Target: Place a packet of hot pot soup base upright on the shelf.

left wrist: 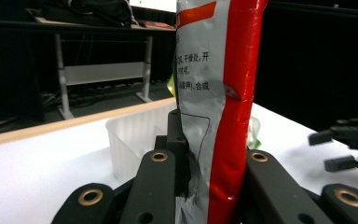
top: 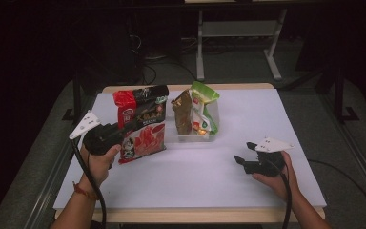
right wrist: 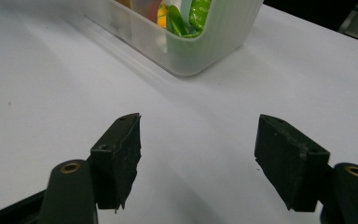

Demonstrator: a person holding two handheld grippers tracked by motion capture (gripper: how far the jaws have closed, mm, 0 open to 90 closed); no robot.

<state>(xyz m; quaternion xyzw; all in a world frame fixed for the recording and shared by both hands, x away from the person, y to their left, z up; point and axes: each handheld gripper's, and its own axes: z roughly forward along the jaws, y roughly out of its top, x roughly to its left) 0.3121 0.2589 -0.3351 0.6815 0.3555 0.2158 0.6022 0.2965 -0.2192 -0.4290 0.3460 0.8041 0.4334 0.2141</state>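
1. A white table (top: 248,167) with a pale wooden edge stands in a dim room; a metal desk frame (top: 238,33) and dark floor lie beyond it.
2. The left gripper (top: 124,131) is clamped on a red-and-black snack bag (top: 143,121), held upright above the table's left part, just left of the clear plastic bin (top: 195,137).
3. In the left gripper view the bag's silver back (left wrist: 200,70) bears printed Chinese characters (too small to read in full).
4. The bin holds a brown packet (top: 183,112) and a green-and-white packet (top: 204,107), both standing.
5. The right gripper (top: 242,161) rests near the table's right front, jaws spread with nothing between them; bare tabletop lies between it and the bin.
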